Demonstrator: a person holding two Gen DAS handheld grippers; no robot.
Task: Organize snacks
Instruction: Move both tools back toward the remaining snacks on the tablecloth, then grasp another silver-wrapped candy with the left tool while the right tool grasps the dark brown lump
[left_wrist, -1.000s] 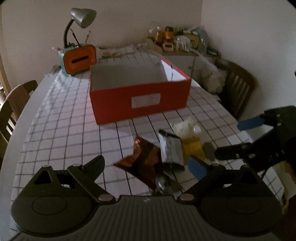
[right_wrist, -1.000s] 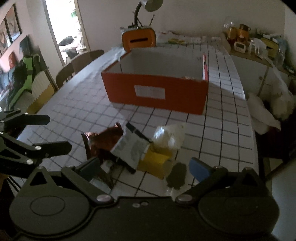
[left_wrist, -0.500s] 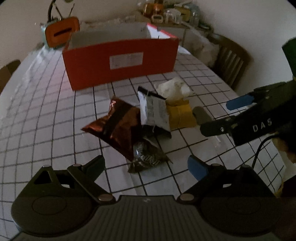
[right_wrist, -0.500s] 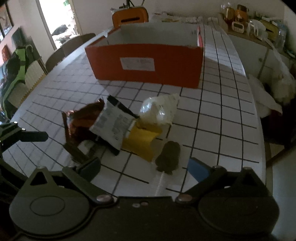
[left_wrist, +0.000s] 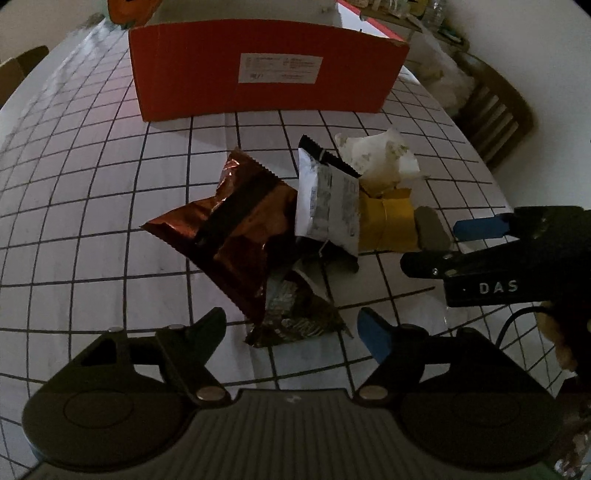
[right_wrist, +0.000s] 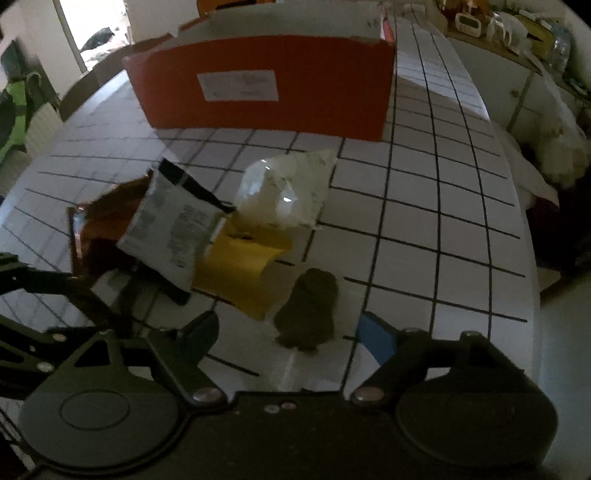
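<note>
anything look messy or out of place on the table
Yes: the snack packets lie jumbled and overlapping in front of the orange box, none inside it as far as shown. The white packet leans across the brown bag and yellow packet.

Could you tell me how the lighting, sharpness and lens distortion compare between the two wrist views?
Left wrist view: dim but fairly sharp; the label on the orange box shows rows of print, foil glints on the brown snack bag, and the tablecloth grid bows outward. Right wrist view: brighter by the doorway, motion-blurred, glare on the clear wrapper, same fisheye bending.
</note>
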